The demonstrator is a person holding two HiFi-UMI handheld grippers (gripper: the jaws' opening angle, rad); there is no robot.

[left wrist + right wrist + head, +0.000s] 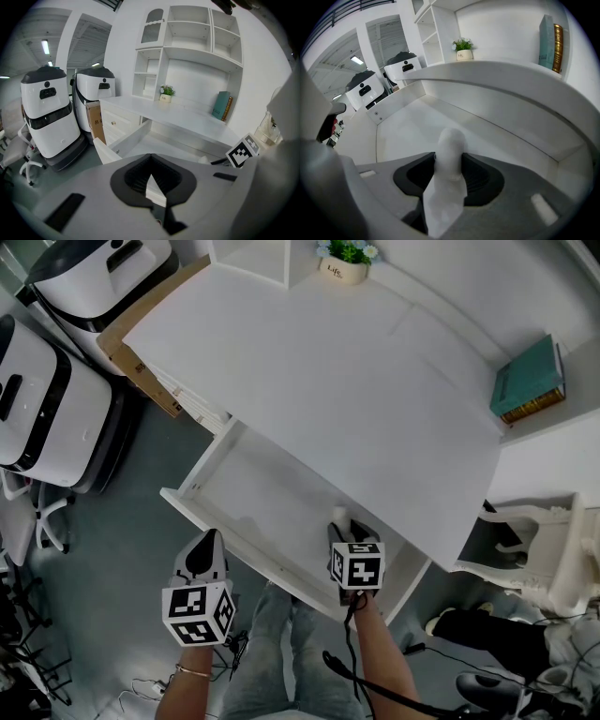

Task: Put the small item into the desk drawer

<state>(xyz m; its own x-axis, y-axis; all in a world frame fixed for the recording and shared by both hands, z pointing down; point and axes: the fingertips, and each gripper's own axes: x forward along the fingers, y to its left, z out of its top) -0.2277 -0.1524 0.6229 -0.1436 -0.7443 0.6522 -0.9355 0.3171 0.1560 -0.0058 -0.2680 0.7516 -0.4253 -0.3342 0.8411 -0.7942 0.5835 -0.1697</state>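
White desk (328,381) spreads ahead of and above both grippers. Its drawer (202,470) is pulled well out below the desktop, seemingly so that something can be lowered in from above. The drawer's pale floor lies directly under and ahead of the right gripper.

Right gripper (339,531) reaches over the drawer's front edge, near its right end, and tips steeply downward. Its jaws stand fairly wide, yet both dark pads press against a small white item (451,140). The item is a narrow piece with a rounded top that sticks out past the fingertips. So this gripper is grasping the item, and the wide spread looks like the item's own width rather than a release. The item sits at the gripper's tip, inside the drawer's outline. Whether it hangs just above the floor or already touches it cannot be told. Judging by this, the placing is nearly done and only letting go is left.

Left gripper (212,540) is off to the right gripper's left, just outside the drawer's front edge. Its jaws are closed to a point with nothing between them. It appears parked there, clear of the drop.
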